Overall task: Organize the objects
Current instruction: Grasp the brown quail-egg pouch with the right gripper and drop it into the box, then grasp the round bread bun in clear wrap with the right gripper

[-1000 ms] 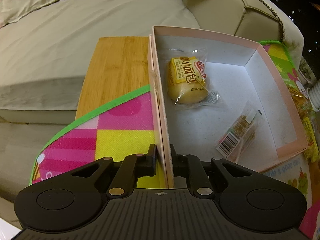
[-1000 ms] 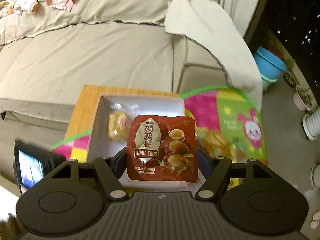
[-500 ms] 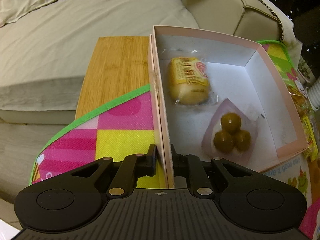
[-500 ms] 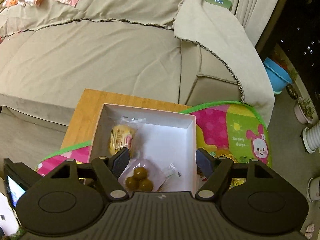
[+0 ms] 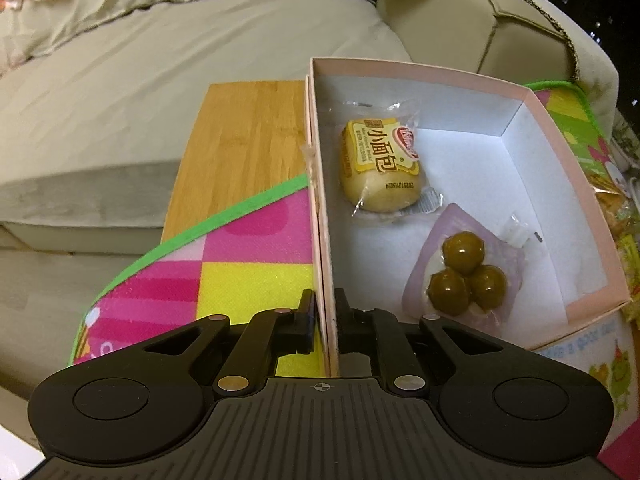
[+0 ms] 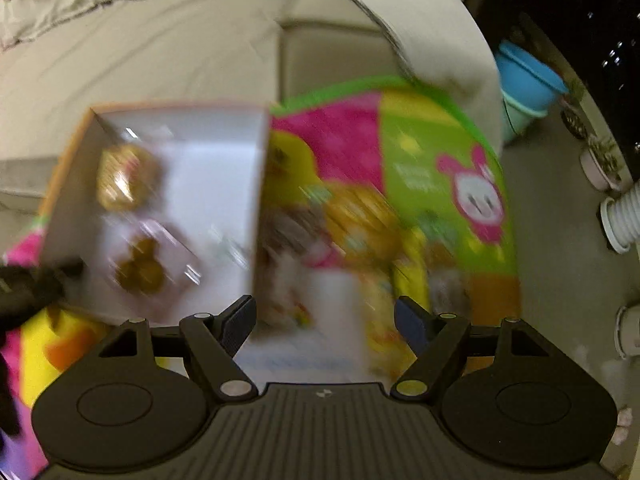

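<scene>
A pink cardboard box (image 5: 560,152) with a white inside stands on a colourful play mat (image 5: 248,248). In it lie a yellow wrapped bun (image 5: 378,164) and a quail egg pack (image 5: 466,276), clear side up, with a small clear packet (image 5: 516,232) partly under it. My left gripper (image 5: 325,312) is shut on the box's near left wall. My right gripper (image 6: 324,320) is open and empty, above the mat just right of the box (image 6: 176,184). A blurred pile of snack packs (image 6: 360,220) lies on the mat ahead of it.
A bamboo board (image 5: 244,148) lies under the mat's far left corner, against a beige sofa (image 5: 160,60). More snack packs (image 5: 616,208) lie right of the box. Blue tubs (image 6: 528,84) and white pots (image 6: 620,220) stand on the floor at right.
My right gripper opened and dropped the quail egg pack into the box, over the small clear packet. It then swung right toward the snack pile. My left gripper kept its hold on the box wall.
</scene>
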`<state>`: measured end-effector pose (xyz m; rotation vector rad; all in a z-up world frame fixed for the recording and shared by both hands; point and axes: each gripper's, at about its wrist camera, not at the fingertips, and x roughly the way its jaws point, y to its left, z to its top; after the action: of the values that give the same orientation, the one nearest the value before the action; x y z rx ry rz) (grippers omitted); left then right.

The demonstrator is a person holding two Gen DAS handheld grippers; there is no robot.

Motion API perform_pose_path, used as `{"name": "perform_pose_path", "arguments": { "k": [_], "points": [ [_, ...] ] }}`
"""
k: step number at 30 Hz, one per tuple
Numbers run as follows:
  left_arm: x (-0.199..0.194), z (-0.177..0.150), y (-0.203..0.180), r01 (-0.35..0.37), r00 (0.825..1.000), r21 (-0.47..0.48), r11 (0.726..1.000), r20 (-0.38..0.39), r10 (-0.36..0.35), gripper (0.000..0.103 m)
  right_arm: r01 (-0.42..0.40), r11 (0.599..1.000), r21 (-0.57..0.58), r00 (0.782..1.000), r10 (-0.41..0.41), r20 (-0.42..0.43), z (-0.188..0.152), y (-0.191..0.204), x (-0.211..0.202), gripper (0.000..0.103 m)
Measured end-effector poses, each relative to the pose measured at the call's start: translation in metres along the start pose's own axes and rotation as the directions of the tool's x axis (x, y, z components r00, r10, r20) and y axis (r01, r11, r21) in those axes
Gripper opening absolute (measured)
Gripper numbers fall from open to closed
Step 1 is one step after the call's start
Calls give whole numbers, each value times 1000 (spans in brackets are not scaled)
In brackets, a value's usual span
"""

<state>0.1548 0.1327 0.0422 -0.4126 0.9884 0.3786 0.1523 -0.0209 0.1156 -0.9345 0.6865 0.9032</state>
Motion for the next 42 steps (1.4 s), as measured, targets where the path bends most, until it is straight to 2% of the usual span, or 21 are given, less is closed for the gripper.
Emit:
{"name": "perform_pose_path", "arguments": {
  "k": [5, 9, 13, 17, 19, 20, 21, 23, 26, 31, 32, 35, 37, 38, 42],
  "points": [
    [0, -1, -7, -50, 998, 10, 999, 25, 50, 11, 0, 1000, -22, 999, -1, -37, -29, -58, 14, 80],
    [0, -3, -10, -80, 996, -1, 997, 37, 80, 11, -21, 999, -47, 999, 19, -44, -35, -90, 26, 80],
    [-1, -5, -12, -111, 993, -30, 993, 40, 112, 11, -70, 996, -57, 997, 69, -31, -32, -105, 39, 80],
    [-2, -6, -16, -134, 990, -34, 990, 31, 135, 11, -153, 985, -77, 988, 153, -12, -24, -98, 47, 79],
    [-2, -5, -17, -141, 990, -32, 990, 27, 142, 11, -228, 969, -92, 973, 229, 2, -21, -89, 47, 69],
    [-2, -5, -18, -143, 989, -31, 989, 25, 143, 11, -268, 959, -94, 963, 269, 4, -19, -83, 48, 56],
    [-2, -5, -19, -144, 989, -30, 989, 25, 145, 11, -307, 947, -98, 951, 308, -1, -16, -78, 50, 48],
    [-2, -5, -19, -146, 989, -34, 989, 24, 147, 11, -357, 930, -91, 934, 356, -22, -9, -66, 59, 49],
    [-1, -5, -20, -150, 988, -38, 988, 23, 151, 10, -354, 929, -108, 934, 356, 2, 5, -53, 62, 48],
    [0, -7, -20, -143, 989, -32, 989, 36, 144, 11, -346, 937, -47, 937, 347, 39, 40, -45, 75, 48],
    [0, -7, -20, -138, 990, -32, 990, 36, 139, 10, -334, 941, -43, 940, 336, 51, 47, -43, 78, 45],
    [0, -7, -18, -128, 991, -28, 991, 37, 129, 10, -282, 957, -72, 955, 287, 74, 66, -29, 91, 29],
    [0, -7, -18, -124, 991, -30, 992, 37, 125, 10, -263, 959, -103, 960, 270, 69, 75, -19, 102, 24],
    [-1, -7, -17, -122, 992, -32, 992, 36, 123, 10, -250, 961, -119, 964, 259, 61, 77, -14, 107, 16],
    [-1, -7, -15, -109, 993, -29, 994, 32, 110, 10, -255, 954, -156, 964, 264, 41, 66, -11, 111, 14]
  ]
}}
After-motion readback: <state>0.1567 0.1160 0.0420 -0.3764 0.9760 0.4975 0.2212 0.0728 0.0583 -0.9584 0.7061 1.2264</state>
